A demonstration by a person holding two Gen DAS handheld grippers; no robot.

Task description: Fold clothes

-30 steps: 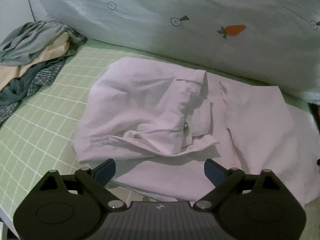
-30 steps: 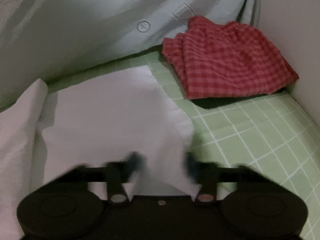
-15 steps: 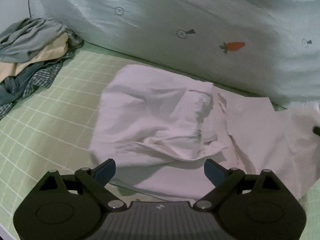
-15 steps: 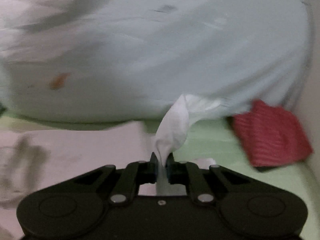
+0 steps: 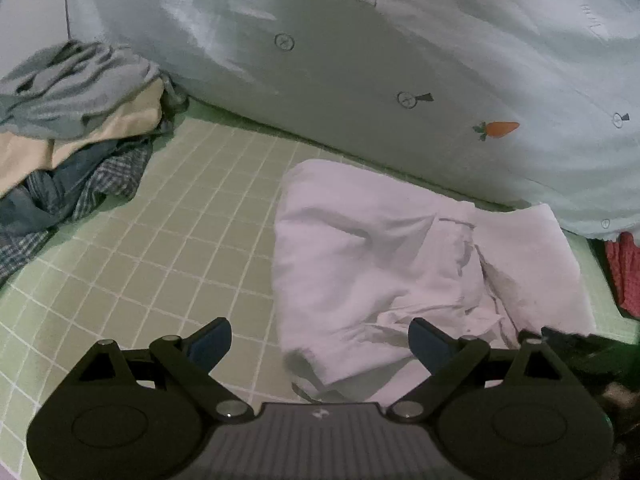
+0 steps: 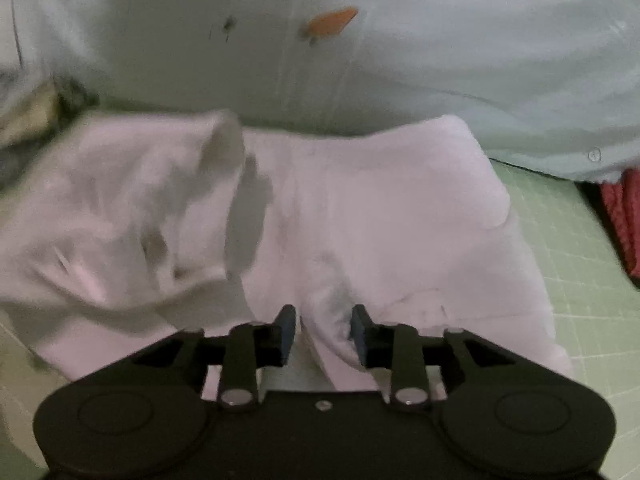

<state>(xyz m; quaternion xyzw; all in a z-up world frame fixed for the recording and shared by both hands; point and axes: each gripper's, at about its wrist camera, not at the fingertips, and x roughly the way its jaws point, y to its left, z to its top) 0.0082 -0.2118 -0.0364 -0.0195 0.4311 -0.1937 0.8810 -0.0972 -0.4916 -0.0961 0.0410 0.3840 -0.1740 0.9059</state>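
The right gripper [image 6: 322, 332] is sitting low over the near edge of the white garment [image 6: 380, 216], its fingers [image 6: 287, 330] parted narrowly with a soft ridge of cloth lying between them; the pads are not pressing on it, so the cloth is looking loose rather than pinched. The left gripper [image 5: 320, 344] is hovering wide apart just above the near left corner of the same white garment [image 5: 380, 264], gripping nothing. The garment is lying on the bed's green checked sheet [image 5: 180, 248], partly doubled over, with a rumpled flap bunching up on its left half and a flatter panel on its right. Behind it a pale duvet [image 5: 400, 60] with little carrot prints is rising along the far side. To the left a heap of unfolded clothes [image 5: 68, 128] is waiting, and at the far right a red checked garment [image 6: 624, 216] is resting on the sheet. Judging from this, the fold of the white piece is only partway along: one side appears laid over, but the layers are uneven. The next move is probably calling for each gripper to close on an edge or corner, then for both to be carrying the cloth across together, keeping it taut so the wrinkled flap is not dragging underneath.
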